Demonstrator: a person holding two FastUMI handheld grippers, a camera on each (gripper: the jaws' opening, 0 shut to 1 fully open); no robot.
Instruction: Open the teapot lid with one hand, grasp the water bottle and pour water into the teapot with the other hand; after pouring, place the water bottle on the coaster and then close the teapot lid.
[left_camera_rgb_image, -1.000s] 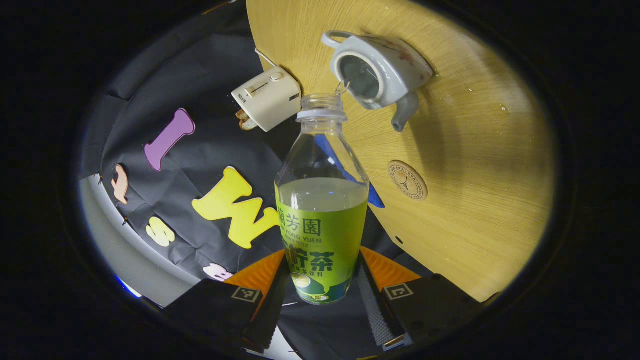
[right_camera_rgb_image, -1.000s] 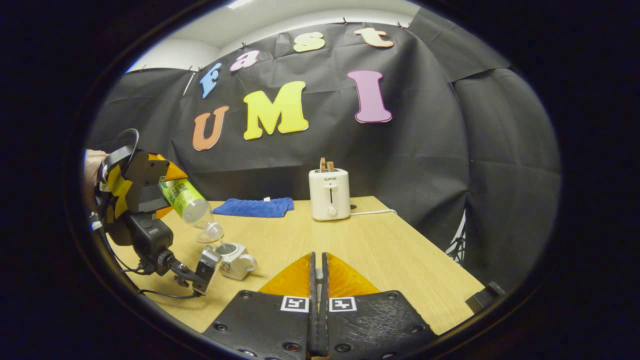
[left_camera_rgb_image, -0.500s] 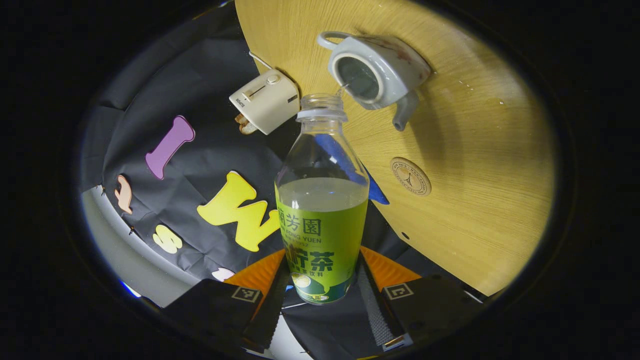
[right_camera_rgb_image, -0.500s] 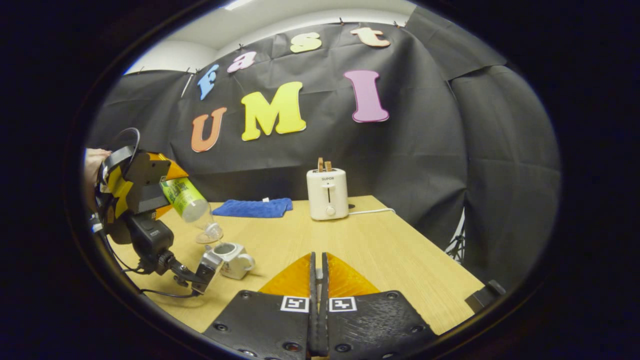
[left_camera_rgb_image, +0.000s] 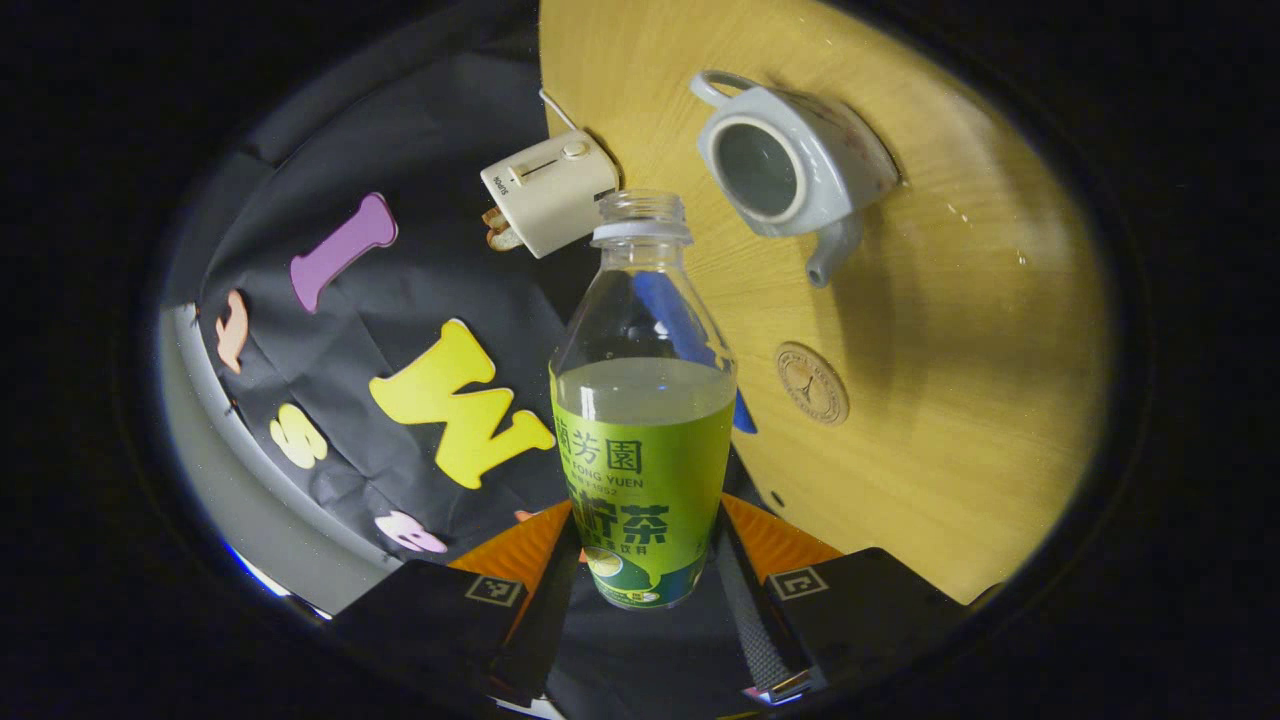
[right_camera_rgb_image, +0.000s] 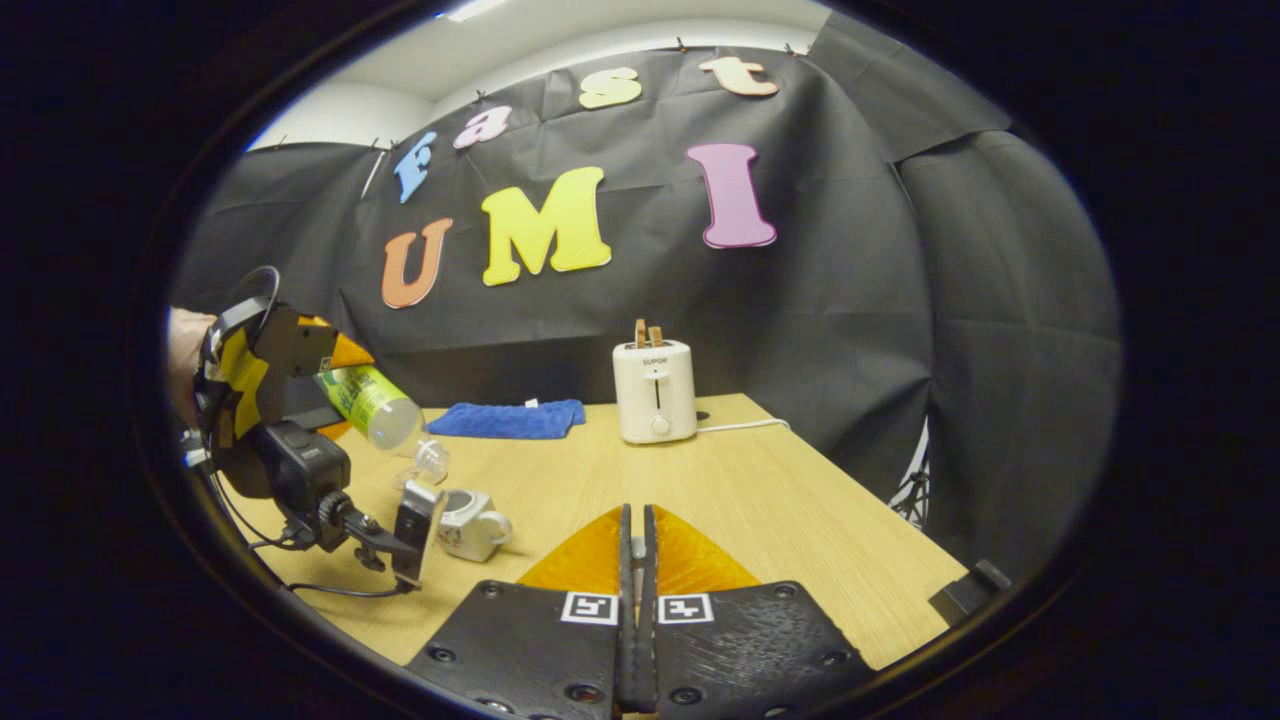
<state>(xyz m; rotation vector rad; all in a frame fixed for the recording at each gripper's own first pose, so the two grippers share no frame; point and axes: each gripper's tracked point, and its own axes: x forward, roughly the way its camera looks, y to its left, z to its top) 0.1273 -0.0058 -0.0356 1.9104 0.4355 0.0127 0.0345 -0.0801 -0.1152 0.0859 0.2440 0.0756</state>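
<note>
My left gripper (left_camera_rgb_image: 645, 535) is shut on a clear water bottle (left_camera_rgb_image: 640, 440) with a green label, uncapped and partly full. The bottle is tilted mouth-down over the table, its mouth a little to the side of the white teapot (left_camera_rgb_image: 790, 165), which stands lidless; no stream shows. A round coaster (left_camera_rgb_image: 812, 383) lies near the teapot's spout. In the right gripper view, the left gripper (right_camera_rgb_image: 300, 390) holds the bottle (right_camera_rgb_image: 375, 405) above the teapot (right_camera_rgb_image: 470, 520). My right gripper (right_camera_rgb_image: 632, 530) hovers over the table with fingers pressed together on a pale sliver, apparently the teapot lid, mostly hidden.
A white toaster (right_camera_rgb_image: 655, 390) with toast in it stands at the back of the wooden table (right_camera_rgb_image: 780, 520), its cord running right. A blue cloth (right_camera_rgb_image: 510, 417) lies at the back left. The table's right edge drops off near the booth wall.
The bottle has tipped back up and its mouth has drawn away from the teapot opening; the thin stream of water seen earlier has stopped. The right gripper has stayed put.
</note>
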